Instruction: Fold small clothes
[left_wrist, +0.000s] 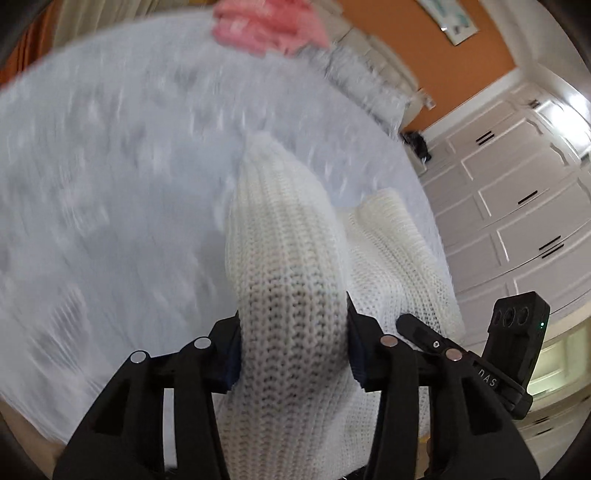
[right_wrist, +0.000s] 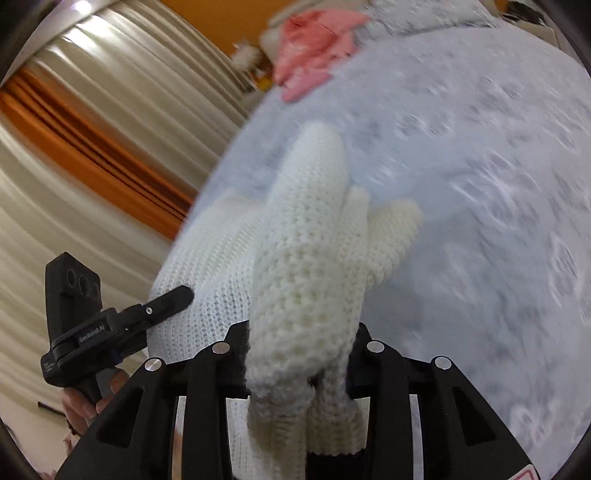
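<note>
A white chunky-knit garment (left_wrist: 288, 258) hangs over the pale blue-grey bed cover (left_wrist: 110, 184). In the left wrist view a thick fold of it fills the space between the jaws of my left gripper (left_wrist: 291, 326), which is shut on it. The rest of the knit (left_wrist: 391, 251) spreads to the right, where my right gripper (left_wrist: 421, 330) shows at its edge. In the right wrist view my right gripper (right_wrist: 301, 334) is shut on a cream knit part (right_wrist: 310, 251) of the same garment. My left gripper (right_wrist: 171, 299) is seen at the left against the knit (right_wrist: 207, 273).
Pink folded clothes (left_wrist: 266, 26) lie at the far end of the bed (right_wrist: 480, 184), with a grey furry item (left_wrist: 354, 74) beside them. White wardrobe doors (left_wrist: 517, 206) stand to the right. Beige and orange curtains (right_wrist: 92, 147) hang to the left. A hand (right_wrist: 79, 402) grips the left tool.
</note>
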